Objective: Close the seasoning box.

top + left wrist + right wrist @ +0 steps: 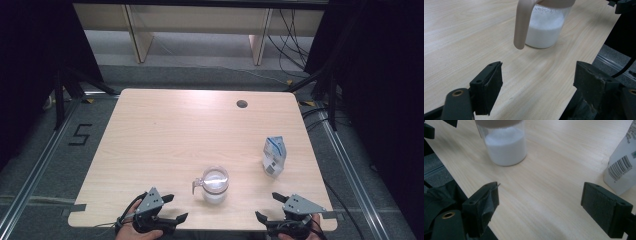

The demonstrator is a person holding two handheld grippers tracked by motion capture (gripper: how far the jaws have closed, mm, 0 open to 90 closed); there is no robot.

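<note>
A clear pitcher [215, 185] with a beige handle holds white liquid and stands near the table's front edge; it is also in the left gripper view as the pitcher [544, 27] and in the right gripper view as the pitcher [505, 145]. A white and blue carton [274, 155] stands upright to its right, its barcoded side seen as the carton [622, 170]. My left gripper [176, 207] rests at the front left of the pitcher, open and empty. My right gripper [270, 206] sits at the front right, open and empty, between pitcher and carton.
The light wood table [165, 135] has a round cable hole [242, 104] near its back edge. Both hands sit at the table's front edge. Dark floor with metal rails surrounds the table; shelving legs stand behind.
</note>
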